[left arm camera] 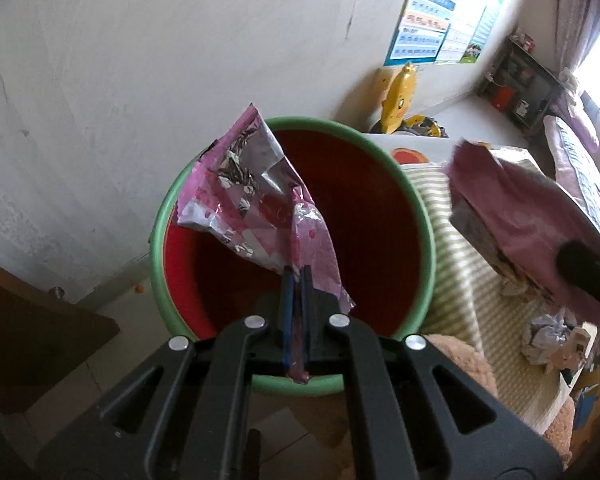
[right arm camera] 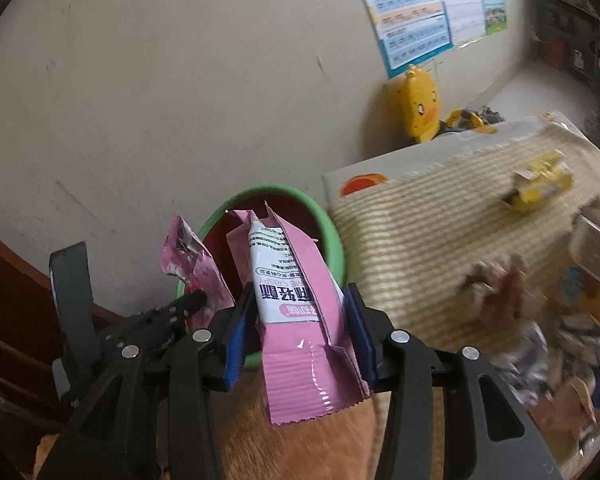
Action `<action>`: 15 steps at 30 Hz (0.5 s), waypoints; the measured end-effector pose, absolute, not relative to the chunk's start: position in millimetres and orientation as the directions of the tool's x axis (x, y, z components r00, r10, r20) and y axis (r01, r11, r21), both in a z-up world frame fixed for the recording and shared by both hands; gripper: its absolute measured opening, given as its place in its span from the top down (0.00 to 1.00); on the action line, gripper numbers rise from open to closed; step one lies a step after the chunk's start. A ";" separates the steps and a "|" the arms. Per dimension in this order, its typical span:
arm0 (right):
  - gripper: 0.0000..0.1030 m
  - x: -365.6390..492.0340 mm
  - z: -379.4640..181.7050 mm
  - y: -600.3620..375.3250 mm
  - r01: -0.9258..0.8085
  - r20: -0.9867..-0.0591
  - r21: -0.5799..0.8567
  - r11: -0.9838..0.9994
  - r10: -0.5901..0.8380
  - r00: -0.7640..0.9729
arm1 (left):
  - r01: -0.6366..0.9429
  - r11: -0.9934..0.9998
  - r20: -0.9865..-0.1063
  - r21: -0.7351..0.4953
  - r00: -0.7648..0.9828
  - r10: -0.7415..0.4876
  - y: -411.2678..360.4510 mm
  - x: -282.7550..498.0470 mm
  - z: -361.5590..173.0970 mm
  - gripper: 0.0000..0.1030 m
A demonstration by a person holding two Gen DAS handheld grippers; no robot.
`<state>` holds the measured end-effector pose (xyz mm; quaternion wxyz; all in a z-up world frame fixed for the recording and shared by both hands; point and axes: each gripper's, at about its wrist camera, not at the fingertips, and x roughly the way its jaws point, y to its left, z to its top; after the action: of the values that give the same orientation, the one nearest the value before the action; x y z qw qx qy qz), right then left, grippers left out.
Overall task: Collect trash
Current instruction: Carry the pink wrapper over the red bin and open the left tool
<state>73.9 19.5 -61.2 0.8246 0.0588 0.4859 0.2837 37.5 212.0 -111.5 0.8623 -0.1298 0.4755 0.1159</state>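
Note:
A red bin with a green rim (left arm camera: 416, 208) stands on the floor by the wall; it also shows in the right wrist view (right arm camera: 324, 216). My left gripper (left arm camera: 297, 276) is shut on a crumpled pink and silver wrapper (left arm camera: 244, 196) and holds it over the bin's mouth. This wrapper (right arm camera: 188, 260) and the left gripper (right arm camera: 196, 300) also show in the right wrist view. My right gripper (right arm camera: 296, 308) is shut on a pink and white snack bag (right arm camera: 292, 296), just before the bin. The bag appears blurred in the left wrist view (left arm camera: 520, 216).
A striped cloth covers a low table (right arm camera: 420, 240) to the right, with a yellow packet (right arm camera: 540, 186), crumpled paper (left arm camera: 548, 332) and other litter (right arm camera: 540, 344) on it. A yellow duck toy (right arm camera: 418, 100) stands by the wall. A brown plush surface (right arm camera: 320, 440) lies below.

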 end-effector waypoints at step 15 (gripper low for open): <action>0.34 86.1 -48.5 3.7 -0.401 -0.750 0.339 0.851 0.502 0.431 | -0.370 0.918 -0.844 -0.144 0.530 0.081 221.1 34.2 -117.2 0.50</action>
<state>86.1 3.7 -48.5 0.8441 0.0545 0.4614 0.2675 34.2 221.1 -117.2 0.8608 -0.1546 0.4668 0.1309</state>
